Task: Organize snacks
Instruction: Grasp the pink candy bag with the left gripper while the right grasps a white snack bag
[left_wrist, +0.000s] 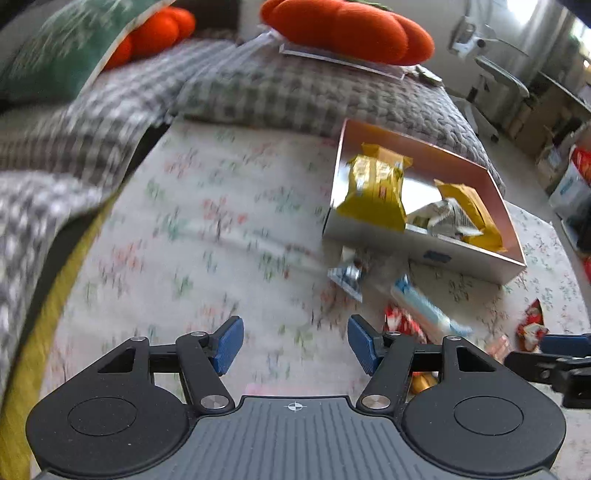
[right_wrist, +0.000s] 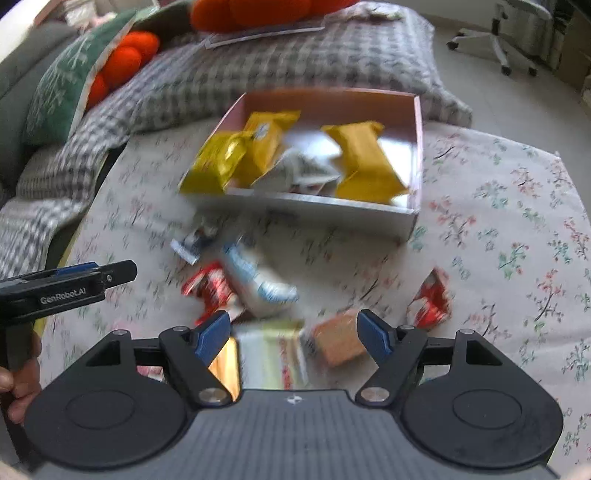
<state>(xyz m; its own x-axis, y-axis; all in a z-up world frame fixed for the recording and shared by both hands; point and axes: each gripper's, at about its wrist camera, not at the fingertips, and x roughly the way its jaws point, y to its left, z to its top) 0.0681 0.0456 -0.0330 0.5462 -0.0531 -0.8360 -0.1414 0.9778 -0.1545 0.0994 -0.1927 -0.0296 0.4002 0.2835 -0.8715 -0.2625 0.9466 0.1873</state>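
A shallow pink-lined box (right_wrist: 415, 218) (left_wrist: 443, 254) on the floral cloth holds yellow snack packs (right_wrist: 365, 166) (left_wrist: 376, 192) and a grey-white packet (right_wrist: 306, 170). Loose snacks lie in front of it: a white-blue pack (right_wrist: 258, 284) (left_wrist: 424, 306), red packets (right_wrist: 210, 291) (right_wrist: 430, 299), a small blue-white sachet (right_wrist: 192, 247) (left_wrist: 347, 277), an orange pack (right_wrist: 338, 339) and a pale green-gold pack (right_wrist: 273, 354). My right gripper (right_wrist: 295, 332) is open above the pale and orange packs. My left gripper (left_wrist: 295, 343) is open and empty over bare cloth, left of the snacks.
A grey checked blanket (left_wrist: 258, 88), a green cushion (right_wrist: 70, 81) and orange plush cushions (left_wrist: 347, 29) lie behind the box. An office chair (right_wrist: 509, 29) stands on the floor at far right. The floral cloth (right_wrist: 517, 221) extends right of the box.
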